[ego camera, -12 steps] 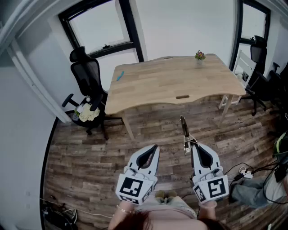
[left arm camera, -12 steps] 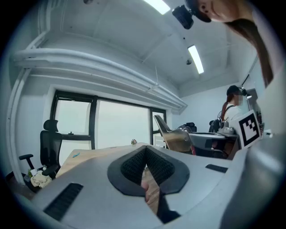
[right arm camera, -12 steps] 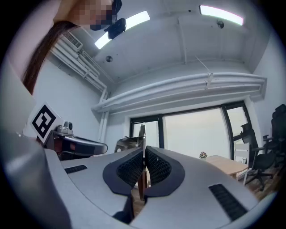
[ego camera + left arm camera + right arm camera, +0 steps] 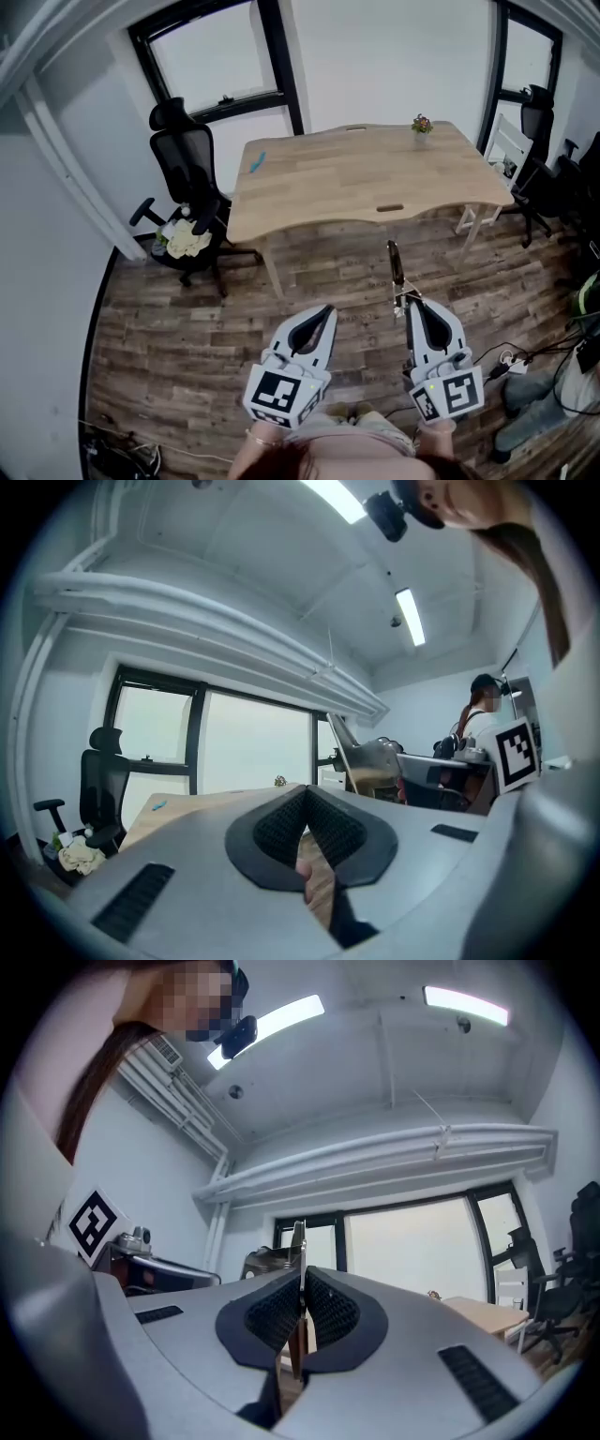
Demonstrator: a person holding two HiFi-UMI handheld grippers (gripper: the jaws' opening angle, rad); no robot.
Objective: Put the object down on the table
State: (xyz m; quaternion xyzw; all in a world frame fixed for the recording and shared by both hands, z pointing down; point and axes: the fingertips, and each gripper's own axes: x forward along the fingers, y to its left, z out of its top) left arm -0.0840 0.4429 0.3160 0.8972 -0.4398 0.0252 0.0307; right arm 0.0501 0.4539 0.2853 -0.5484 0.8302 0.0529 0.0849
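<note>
At the left of the head view the office chair (image 4: pixel 187 178) sits a shade lower and further right than half a second ago. The table (image 4: pixel 328 187) across the upper middle has slid the same way, its front edge now a little lower in the frame. That reads as the person edging towards the table, not as anything on it being moved.

In the lower middle the left gripper (image 4: pixel 324 311) has barely shifted. Its pads are pressed together at the tips with nothing between them.

Just right of it, the right gripper (image 4: pixel 410 306) has drifted slightly right and down. Its jaws pinch a slim flat tool (image 4: pixel 395 267), which its own view shows edge-on between the pads, standing up past their tips. The tool's far end points towards the table's front edge but stops short of it, over the wooden floor (image 4: pixel 187 319).

So the setting-down is not yet begun, and I judge the approach has further to go before the grip can be let go
</note>
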